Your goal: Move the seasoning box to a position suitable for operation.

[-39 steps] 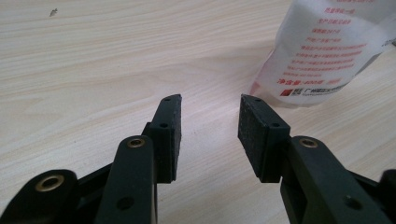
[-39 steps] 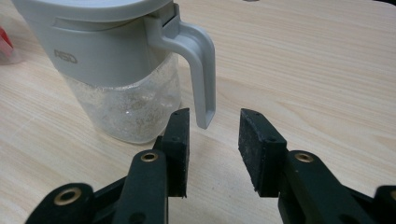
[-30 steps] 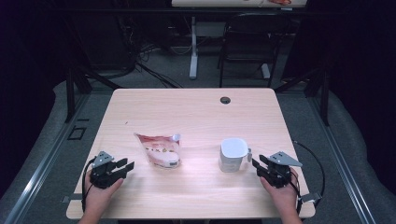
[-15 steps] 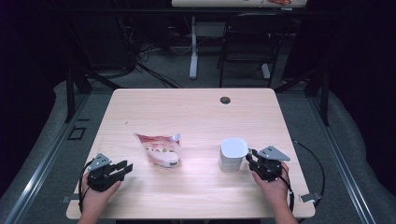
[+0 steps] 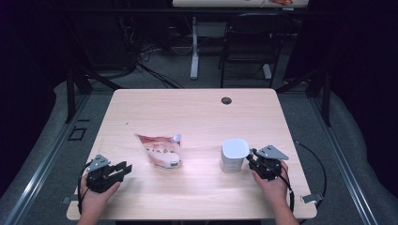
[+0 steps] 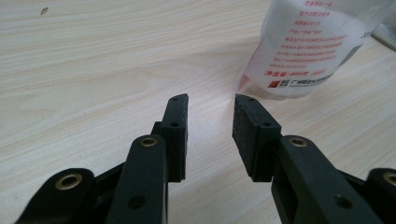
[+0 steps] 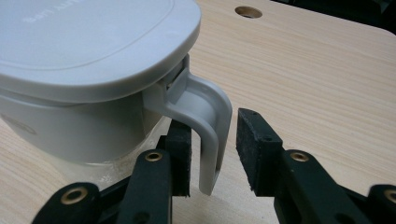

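Handle (image 7: 212, 135) of the lidded white cup (image 5: 233, 155) sits between my right gripper's (image 5: 254, 159) jaws, which have just been closing but don't pinch it yet. Closing off-centre could twist or tip the cup (it stands near the table's (image 5: 197, 117) front right). My left gripper (image 6: 210, 128) waits half-open, empty, beside the pouch (image 5: 160, 149); nothing blocks me.

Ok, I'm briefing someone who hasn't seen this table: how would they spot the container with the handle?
On the light wooden table, look at the near right part, just in front of the right gripper. There stands a white lidded jug with a squarish rounded lid and a looped handle, which sits between that gripper's jaws. Its neighbour to the left, the printed pouch, lies flat and soft; the jug stands rigid and upright.
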### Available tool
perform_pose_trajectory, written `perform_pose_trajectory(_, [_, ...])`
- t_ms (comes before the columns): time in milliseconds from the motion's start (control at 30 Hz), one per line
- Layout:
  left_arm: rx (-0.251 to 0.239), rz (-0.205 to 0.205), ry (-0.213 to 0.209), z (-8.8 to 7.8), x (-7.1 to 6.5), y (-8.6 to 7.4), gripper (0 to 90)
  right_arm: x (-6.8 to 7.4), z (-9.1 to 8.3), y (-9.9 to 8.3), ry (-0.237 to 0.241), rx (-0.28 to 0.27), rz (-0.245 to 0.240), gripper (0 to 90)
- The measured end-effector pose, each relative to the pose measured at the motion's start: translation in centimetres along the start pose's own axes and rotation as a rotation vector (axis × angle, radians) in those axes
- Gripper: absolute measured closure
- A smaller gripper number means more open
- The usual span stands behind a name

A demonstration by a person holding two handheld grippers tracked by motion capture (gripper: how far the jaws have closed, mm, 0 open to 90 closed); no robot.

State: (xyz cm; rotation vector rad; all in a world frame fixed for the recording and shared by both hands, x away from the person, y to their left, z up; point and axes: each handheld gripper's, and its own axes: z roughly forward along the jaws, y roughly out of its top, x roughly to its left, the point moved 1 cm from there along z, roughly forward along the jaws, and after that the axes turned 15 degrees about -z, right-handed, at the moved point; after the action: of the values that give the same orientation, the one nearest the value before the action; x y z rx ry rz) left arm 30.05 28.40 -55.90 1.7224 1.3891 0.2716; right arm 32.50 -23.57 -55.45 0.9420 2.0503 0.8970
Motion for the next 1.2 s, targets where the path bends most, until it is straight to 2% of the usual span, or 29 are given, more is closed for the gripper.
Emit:
perform_pose_trajectory(133, [-0.008, -0.006, 0.005, -0.01, 0.06, -0.02, 66.0, 0.07, 0.07, 0.02, 0.008, 0.003, -0.002, 71.7])
perform_pose_trajectory(400, [-0.004, 0.000, 0.013, -0.16, 0.03, 0.02, 66.0, 0.13, 0.12, 0.01, 0.001, 0.007, -0.011, 73.7])
perform_pose_trajectory(467, [-0.016, -0.003, 0.013, -0.09, 0.04, -0.02, 66.0, 0.13, 0.11, 0.00, 0.001, 0.008, -0.010, 73.9])
perform_pose_trajectory(867, [-0.010, 0.017, 0.019, 0.06, -0.17, 0.04, 65.9, 0.34, -0.14, -0.01, 0.002, 0.011, -0.009, 74.2])
perform_pose_trajectory(1200, [-0.011, 0.022, 0.012, 0.15, -0.28, 0.11, 65.8, 0.65, -0.73, -0.10, 0.014, 0.026, -0.030, 74.1])
